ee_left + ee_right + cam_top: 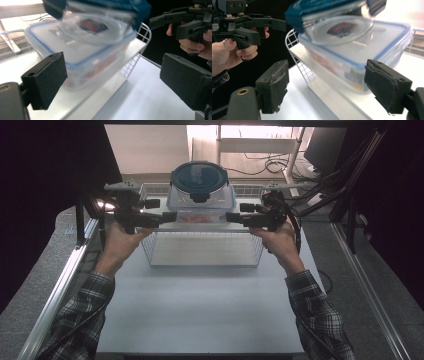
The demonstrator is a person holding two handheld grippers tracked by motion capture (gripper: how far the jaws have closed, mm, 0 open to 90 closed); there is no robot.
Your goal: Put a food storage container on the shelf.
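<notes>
A clear rectangular food box with a blue-rimmed lid [200, 206] [82, 57] [367, 50] rests on a white wire rack [202, 249]. On top of it stands a round clear container with a dark blue lid [200, 176] [92, 27] [337, 27], blurred in both gripper views. My left gripper [161, 210] [115, 80] [268, 31] is at the box's left side, jaws open and empty. Facing it from the right is my right gripper [240, 212] [337, 90] [172, 25], also open and empty. In both gripper views the box lies just ahead of the pads.
The rack stands at the far middle of a pale table [200, 305]. Metal rails [65, 280] run along both sides. Behind the table are cables and a white frame [270, 160]. Plaid-sleeved forearms [85, 315] come in from the bottom.
</notes>
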